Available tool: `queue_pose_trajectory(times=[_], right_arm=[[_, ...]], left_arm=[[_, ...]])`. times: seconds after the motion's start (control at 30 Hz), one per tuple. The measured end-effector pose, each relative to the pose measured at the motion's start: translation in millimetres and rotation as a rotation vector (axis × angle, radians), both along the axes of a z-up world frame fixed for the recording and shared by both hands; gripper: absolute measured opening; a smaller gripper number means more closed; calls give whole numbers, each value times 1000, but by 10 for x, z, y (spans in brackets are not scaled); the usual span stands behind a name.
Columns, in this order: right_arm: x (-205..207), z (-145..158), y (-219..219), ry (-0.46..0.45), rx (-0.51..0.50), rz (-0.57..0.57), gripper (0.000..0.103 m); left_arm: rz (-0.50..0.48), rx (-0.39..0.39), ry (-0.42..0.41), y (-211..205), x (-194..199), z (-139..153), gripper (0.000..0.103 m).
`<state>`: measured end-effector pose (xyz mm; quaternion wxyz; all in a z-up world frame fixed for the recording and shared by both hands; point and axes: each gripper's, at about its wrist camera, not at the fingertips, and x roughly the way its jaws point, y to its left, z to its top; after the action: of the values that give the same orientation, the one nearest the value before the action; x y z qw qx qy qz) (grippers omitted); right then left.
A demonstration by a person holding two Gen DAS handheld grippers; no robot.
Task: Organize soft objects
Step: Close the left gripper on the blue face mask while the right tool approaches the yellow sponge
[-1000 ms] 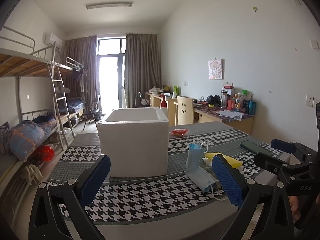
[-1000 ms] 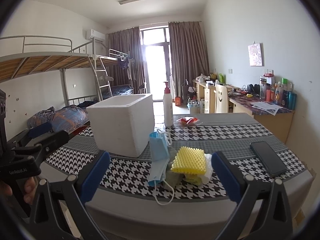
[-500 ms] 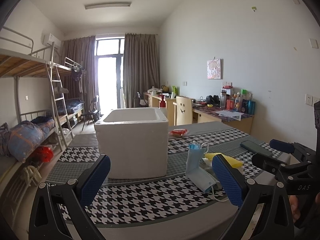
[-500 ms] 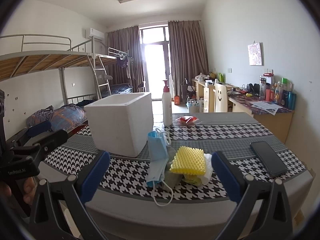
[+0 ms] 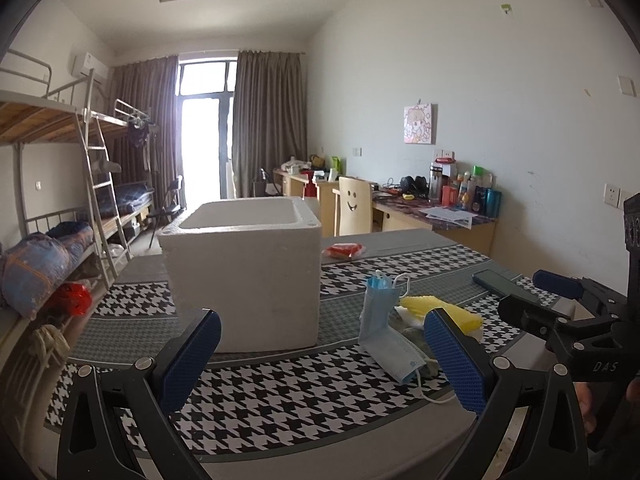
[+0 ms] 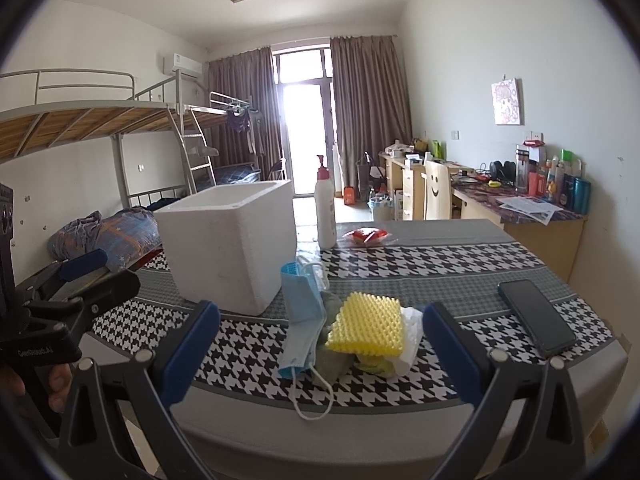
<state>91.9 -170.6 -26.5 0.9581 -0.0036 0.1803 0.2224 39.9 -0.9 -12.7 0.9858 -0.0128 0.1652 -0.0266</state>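
Note:
A small heap of soft items lies on the table: a blue face mask (image 6: 302, 312) (image 5: 382, 328), a yellow ridged sponge (image 6: 366, 324) (image 5: 440, 310), a grey-green cloth (image 6: 334, 356) and white tissue (image 6: 412, 332). Left of the heap stands an open white foam box (image 5: 244, 264) (image 6: 228, 240). My left gripper (image 5: 320, 360) is open, held near the table's front edge before the box. My right gripper (image 6: 320, 352) is open too, facing the heap from the near edge with nothing between its fingers.
A black phone (image 6: 536, 316) lies at the table's right. A white pump bottle (image 6: 325, 208) and a red packet (image 6: 368, 236) sit behind the box. The houndstooth cloth (image 5: 280, 392) covers the table. Bunk beds stand to the left, desks along the right wall.
Both grippers have drifted slightly; the views shift a little. Nothing on the table has moved and both stay open.

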Motion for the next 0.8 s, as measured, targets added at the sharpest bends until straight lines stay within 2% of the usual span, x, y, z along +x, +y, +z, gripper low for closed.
queue_pose_trajectory(times=[0.8], right_arm=[[409, -176, -44, 104, -23, -14, 102]], left_arm=[[-89, -16, 134, -173, 617, -235, 102]])
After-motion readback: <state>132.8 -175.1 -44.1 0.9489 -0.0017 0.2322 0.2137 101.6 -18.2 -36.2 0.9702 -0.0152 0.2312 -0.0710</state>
